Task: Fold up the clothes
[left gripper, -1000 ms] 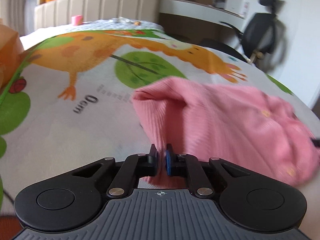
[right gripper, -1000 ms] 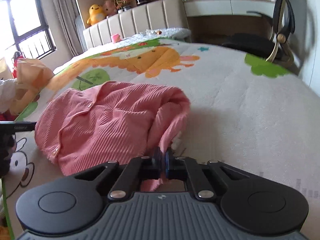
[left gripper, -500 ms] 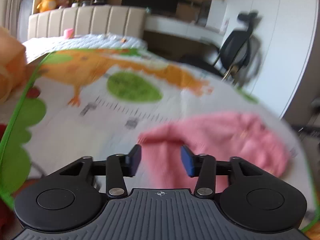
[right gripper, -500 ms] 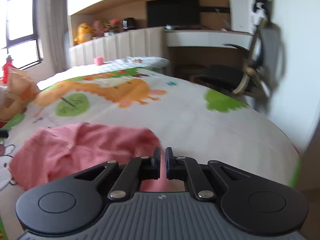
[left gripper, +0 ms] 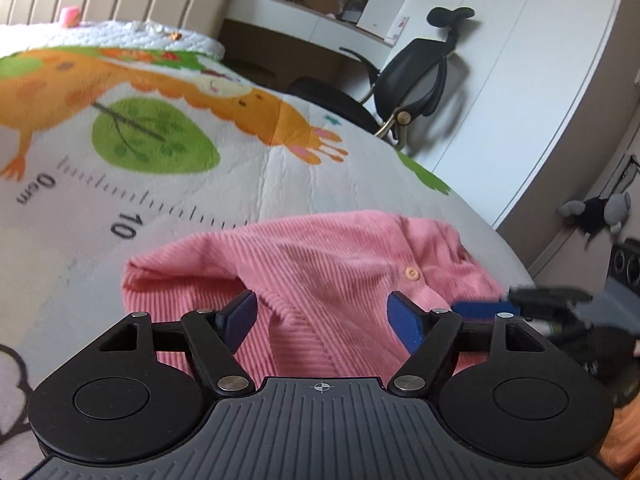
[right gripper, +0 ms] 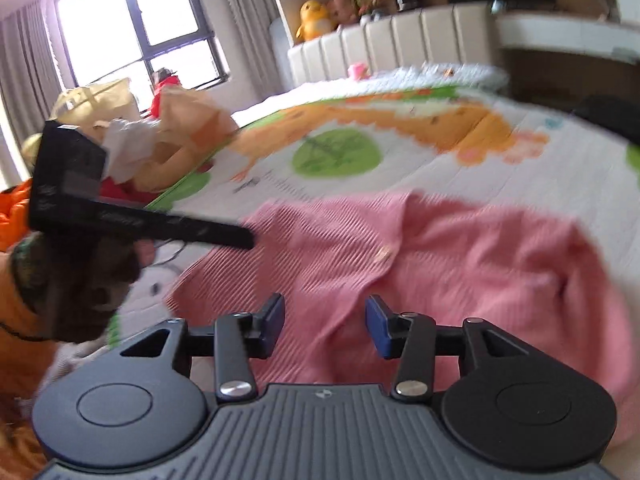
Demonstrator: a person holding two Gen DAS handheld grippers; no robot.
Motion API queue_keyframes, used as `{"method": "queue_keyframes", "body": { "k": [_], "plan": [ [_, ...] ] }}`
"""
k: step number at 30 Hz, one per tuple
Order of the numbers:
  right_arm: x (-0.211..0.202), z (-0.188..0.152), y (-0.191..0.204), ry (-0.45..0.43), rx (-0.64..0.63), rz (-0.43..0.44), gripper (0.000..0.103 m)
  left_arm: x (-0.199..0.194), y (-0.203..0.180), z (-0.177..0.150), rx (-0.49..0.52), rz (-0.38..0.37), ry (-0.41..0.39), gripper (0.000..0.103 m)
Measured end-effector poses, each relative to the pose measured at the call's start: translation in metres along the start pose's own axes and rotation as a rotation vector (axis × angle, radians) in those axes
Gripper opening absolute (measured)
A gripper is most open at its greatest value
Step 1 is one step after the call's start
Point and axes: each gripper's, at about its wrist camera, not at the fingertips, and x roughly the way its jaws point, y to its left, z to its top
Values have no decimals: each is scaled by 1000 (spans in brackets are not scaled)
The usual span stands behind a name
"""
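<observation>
A pink cardigan [left gripper: 320, 272] lies in a soft heap on the bed [left gripper: 280, 184]. It is made of ribbed knit cloth with thin lines running across it. A small round pale button [left gripper: 412, 273] sits on its front edge. The cloth is bunched and wrinkled, with one fold rolled over at the left side in the left wrist view. It is not flat and not neatly folded.

The bed has a white cover [right gripper: 560, 168] with a big orange animal [left gripper: 120, 80], a green tree blob [left gripper: 152, 136] and a ruler line with numbers printed on it.

The left hand-held gripper [left gripper: 322, 316] has its blue pads wide apart. Its jaws have just been opening. The cardigan lies under and between them, but the pads do not press on it, so it holds nothing.

The right hand-held gripper [right gripper: 324, 322] has its jaws about half open, and they have just been opening too. Pink cloth shows between the pads, but they do not squeeze it.

In the right wrist view the picture is blurry. A pile of other clothes [right gripper: 160, 136] sits at the far left side of the bed, near the window [right gripper: 140, 28]. A black chair [left gripper: 412, 84] stands beside the bed.
</observation>
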Motion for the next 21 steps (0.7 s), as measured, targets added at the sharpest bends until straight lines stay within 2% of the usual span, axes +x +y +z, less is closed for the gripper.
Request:
{"method": "queue_keyframes", "body": {
  "k": [3,7,8,10,12,14,17,18,20,21],
  "plan": [
    [17,-13,-3,64,62,33,44,8,8,-2,-45,-8,17,80],
    [4,-7,1,15,36,14,44,5,18,-2,-91,17,14,81],
    [-2,-5,2,-2,19,-8,44,1,21,-2,-92,34,4,84],
    [-12,-3,6,-27,-56,-110,44,-6,26,0,-85,86,-19,89],
    [-20,0,8,-52,-121,-188,45,-15,26,3,-78,86,-47,89],
    [-31,9,1,-84,-140,-255,45,-21,20,10,-73,11,-71,93],
    [-38,27,-26,-123,-52,-309,46,-15,0,19,-40,-123,-76,94],
    [-37,32,-36,-130,-16,-296,46,-7,-6,22,-39,-165,-61,94],
    [-28,39,-52,-126,33,-277,46,12,-11,27,-49,-202,-34,94],
    [-20,43,-58,-117,49,-269,46,24,-11,29,-55,-194,-25,94]
  ]
}}
